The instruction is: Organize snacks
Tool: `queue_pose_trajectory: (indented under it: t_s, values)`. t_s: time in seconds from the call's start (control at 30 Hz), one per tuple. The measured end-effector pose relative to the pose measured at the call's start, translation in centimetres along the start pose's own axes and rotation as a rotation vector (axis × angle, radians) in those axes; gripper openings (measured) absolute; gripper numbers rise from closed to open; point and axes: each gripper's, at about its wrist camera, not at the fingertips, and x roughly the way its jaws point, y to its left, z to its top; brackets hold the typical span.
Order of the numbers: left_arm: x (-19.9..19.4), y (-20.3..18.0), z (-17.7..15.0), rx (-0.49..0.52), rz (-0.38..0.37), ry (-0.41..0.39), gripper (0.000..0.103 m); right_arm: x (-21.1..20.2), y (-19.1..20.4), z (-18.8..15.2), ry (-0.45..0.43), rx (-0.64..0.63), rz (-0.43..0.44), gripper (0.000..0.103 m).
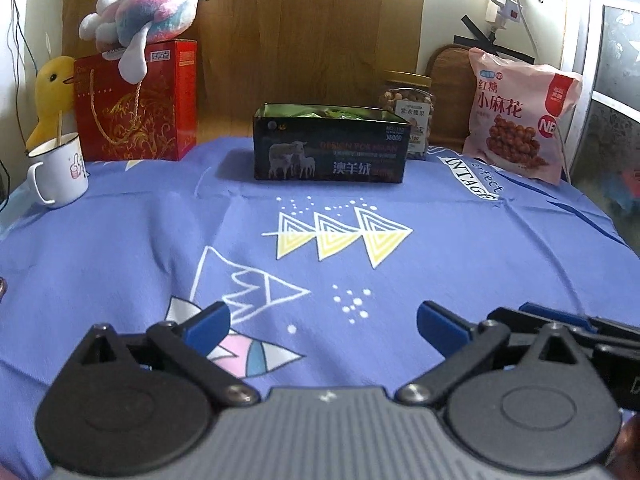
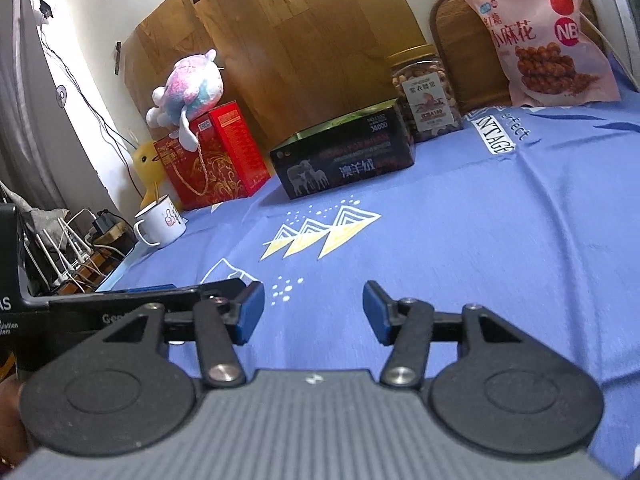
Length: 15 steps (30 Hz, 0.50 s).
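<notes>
Both grippers low over the near edge of the blue tablecloth (image 1: 460,248), side by side; left gripper (image 1: 323,322) with jaws released wide, right gripper (image 2: 313,307) likewise spread, nothing between the pads of either. Probably a rest or standby pose, with no loose snack lying on the bare cloth. Task items ranged along the back wall: open black box (image 1: 330,156) centre, green wrappers just showing over its rim, so likely the collecting bin; nut jar (image 1: 416,118) just beside and partly behind its right end; pink snack bag (image 1: 522,114) upright further right, leaning back, presumably propped. Red gift box (image 1: 138,106) with plush toy (image 1: 146,8) on top, yellow duck (image 1: 52,96) and white mug (image 1: 60,172) at left, well apart from the snacks. Box contents mostly hidden by its wall from both views; count impossible. Jar's lower left cut off by the box; label print too small to read. Unclear whether jar touches box
</notes>
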Motion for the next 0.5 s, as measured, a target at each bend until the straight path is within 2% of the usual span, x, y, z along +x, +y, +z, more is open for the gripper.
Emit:
queue_pose_trajectory:
  t_s: [0.2,0.5]
  values:
    - [-0.6,-0.7,-0.6,0.019,0.028,0.002,0.103,-0.6,-0.1,-0.6,0.008,0.026,-0.004,0.068]
    - [-1.0,-0.6,-1.0,0.01,0.065,-0.014,0.103,-0.7,0.0,-2.0,0.03,0.062,-0.034,0.072]
